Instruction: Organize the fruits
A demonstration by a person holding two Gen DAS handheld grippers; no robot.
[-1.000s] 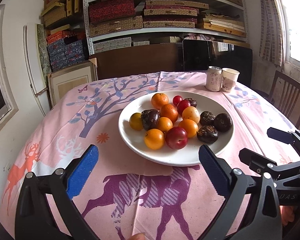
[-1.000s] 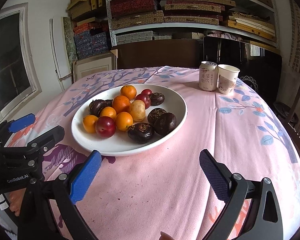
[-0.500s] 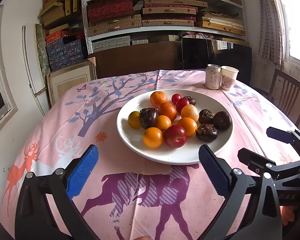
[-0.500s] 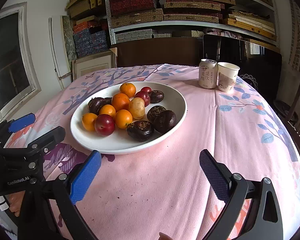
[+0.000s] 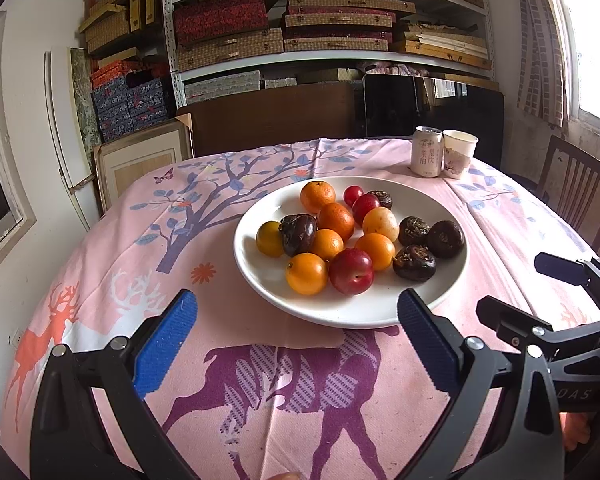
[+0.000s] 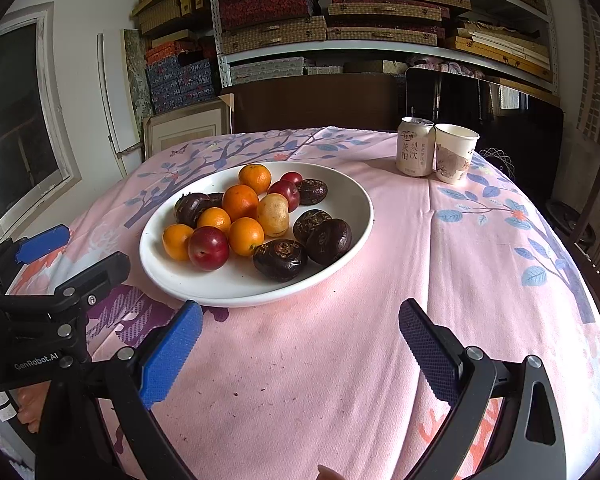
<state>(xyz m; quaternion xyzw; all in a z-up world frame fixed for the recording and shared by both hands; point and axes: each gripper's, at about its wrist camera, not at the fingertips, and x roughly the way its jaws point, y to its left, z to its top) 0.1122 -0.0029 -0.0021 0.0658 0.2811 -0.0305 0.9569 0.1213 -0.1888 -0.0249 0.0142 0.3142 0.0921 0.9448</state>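
A white plate (image 5: 440,296) (image 6: 352,200) sits mid-table and holds mixed fruit: several oranges (image 5: 306,273) (image 6: 245,236), red plums (image 5: 351,271) (image 6: 208,248), dark brown fruits (image 5: 414,263) (image 6: 280,259) and a pale yellow one (image 5: 380,224) (image 6: 273,215). My left gripper (image 5: 296,340) is open and empty, just short of the plate's near rim. My right gripper (image 6: 300,340) is open and empty over bare cloth, right of the plate's near edge. Each gripper shows in the other's view, the right one (image 5: 572,292) and the left one (image 6: 56,256).
A drink can (image 5: 427,151) (image 6: 415,146) and a paper cup (image 5: 459,153) (image 6: 455,153) stand at the table's far right. A pink patterned tablecloth (image 6: 340,360) covers the table. A wooden chair (image 5: 580,192) stands at the right. Shelves of boxes (image 5: 300,40) fill the back wall.
Both grippers stay open. The plate sits slightly higher and farther in the left wrist view; both grippers have drawn back a little.
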